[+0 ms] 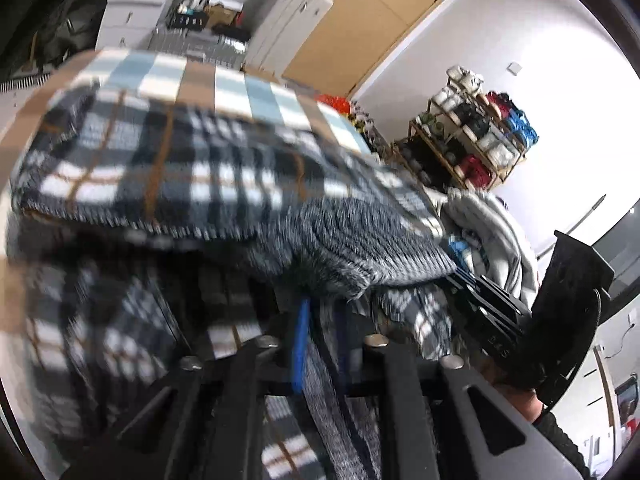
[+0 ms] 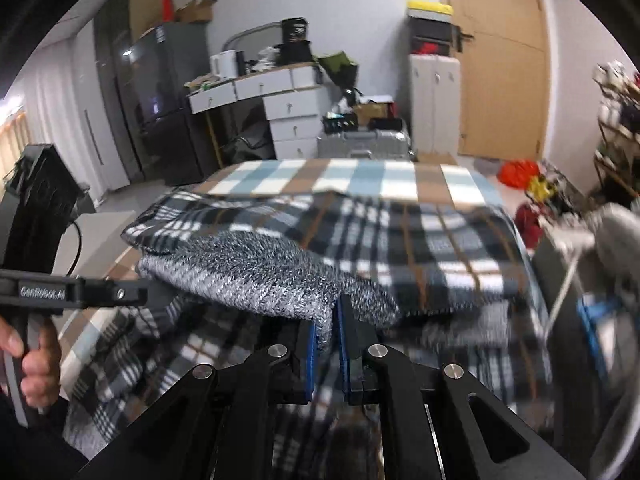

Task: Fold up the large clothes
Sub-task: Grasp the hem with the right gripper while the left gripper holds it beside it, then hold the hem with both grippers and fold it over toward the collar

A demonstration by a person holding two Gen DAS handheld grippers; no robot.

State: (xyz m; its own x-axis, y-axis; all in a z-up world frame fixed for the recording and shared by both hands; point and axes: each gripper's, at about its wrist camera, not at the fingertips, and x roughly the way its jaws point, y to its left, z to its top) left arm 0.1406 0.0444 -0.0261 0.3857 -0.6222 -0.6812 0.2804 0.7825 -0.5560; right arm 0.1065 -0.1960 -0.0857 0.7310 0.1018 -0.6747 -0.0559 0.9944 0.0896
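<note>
The left tool point(image 2: 160, 280) grips the grey knit hem at the garment's left side, apparently pinched tight, though blur hides its tips. The plaid garment point(image 2: 400, 240) hangs lifted over the checked counter point(image 2: 360, 176), its lower half spread beneath. It looks thick, soft and floppy, fairly heavy, so ribbed edges suit holding best. The right tool point(image 2: 327, 344) is clamped on that hem. Drawers point(image 2: 296, 108) and a door point(image 2: 500, 60) stand behind.
</note>
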